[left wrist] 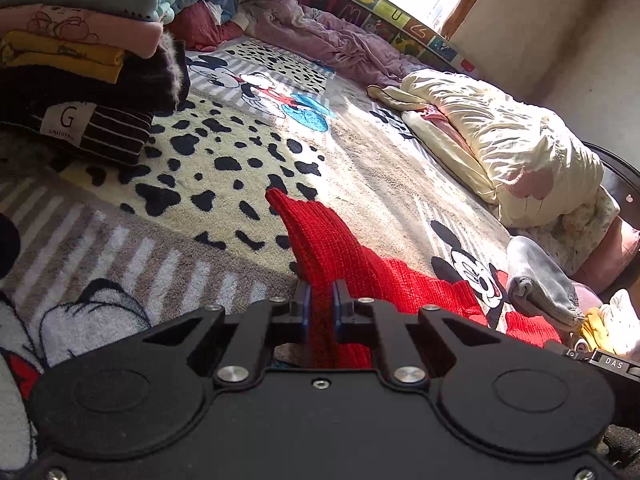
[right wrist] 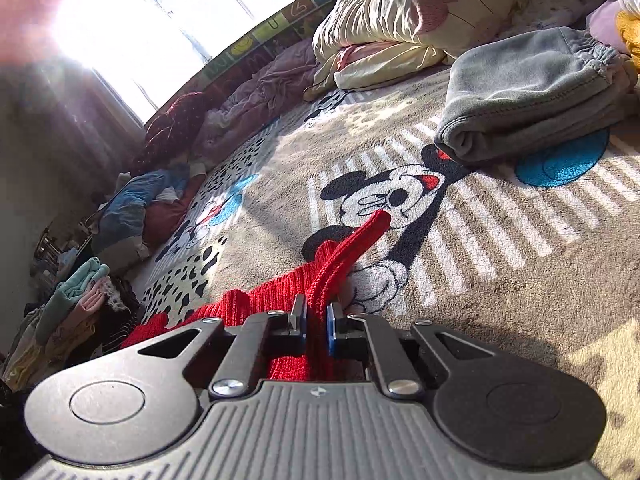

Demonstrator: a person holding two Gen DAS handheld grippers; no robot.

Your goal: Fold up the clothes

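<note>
Pinching a ribbed red knit garment (left wrist: 332, 248) between blue pads, the left gripper (left wrist: 322, 300) and right gripper (right wrist: 317, 312) are each clamped on a bunched edge, the cloth draping between them over the fleecy cartoon-print blanket (left wrist: 224, 160). A folded grey velvety piece (right wrist: 532, 92) lies beyond, near a crumpled cream duvet (left wrist: 500, 136). A stack of folded clothes (left wrist: 76, 60) stands at the left.

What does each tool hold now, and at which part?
Both hold the red knit garment: left tool and right tool each pinch a bunched fold; which part cannot be told.
</note>
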